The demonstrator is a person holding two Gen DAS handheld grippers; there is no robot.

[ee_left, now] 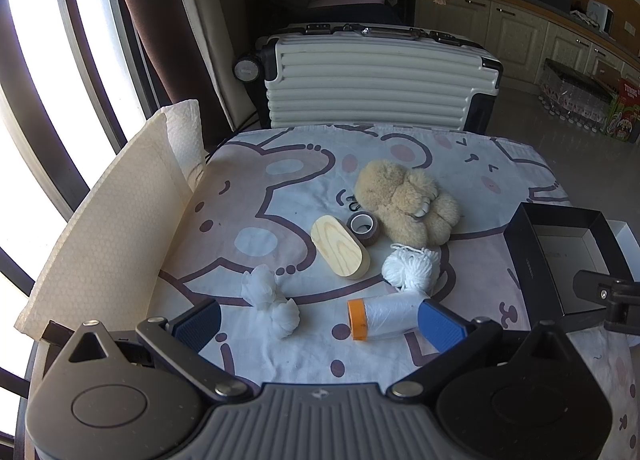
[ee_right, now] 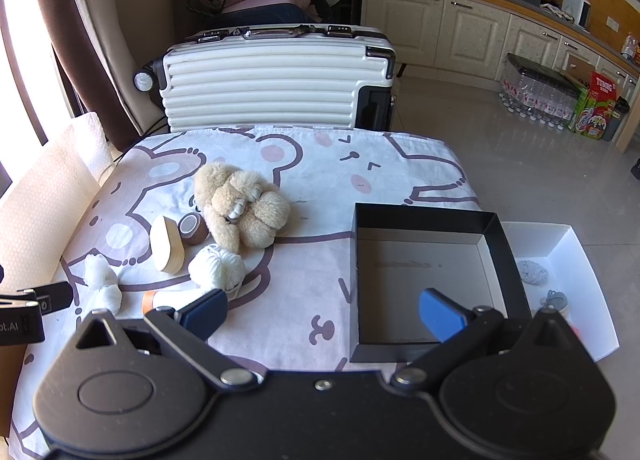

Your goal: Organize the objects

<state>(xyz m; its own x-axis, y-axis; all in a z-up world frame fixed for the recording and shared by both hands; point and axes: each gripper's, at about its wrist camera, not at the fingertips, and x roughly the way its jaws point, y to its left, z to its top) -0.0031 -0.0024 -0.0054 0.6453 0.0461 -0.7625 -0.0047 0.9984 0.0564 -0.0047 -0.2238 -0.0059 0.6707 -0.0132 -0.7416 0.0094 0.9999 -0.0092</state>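
On the bear-print cloth lie a tan plush toy (ee_left: 406,202) (ee_right: 240,206), a brown tape roll (ee_left: 364,228) (ee_right: 193,229), an oval wooden block (ee_left: 340,247) (ee_right: 167,245), a white yarn ball (ee_left: 412,268) (ee_right: 216,268), a knotted white bag (ee_left: 270,300) (ee_right: 102,284) and a plastic-film roll with an orange end (ee_left: 382,318) (ee_right: 154,300). My left gripper (ee_left: 320,326) is open, hovering near the film roll. My right gripper (ee_right: 324,314) is open at the black box (ee_right: 500,244) (ee_left: 528,252), which holds nothing visible.
A white tray (ee_right: 576,260) right of the black box holds a grey bundle (ee_right: 532,272) and a small grey item. White foam sheet (ee_left: 108,228) stands along the table's left edge. A white suitcase (ee_left: 380,76) (ee_right: 276,76) stands behind the table.
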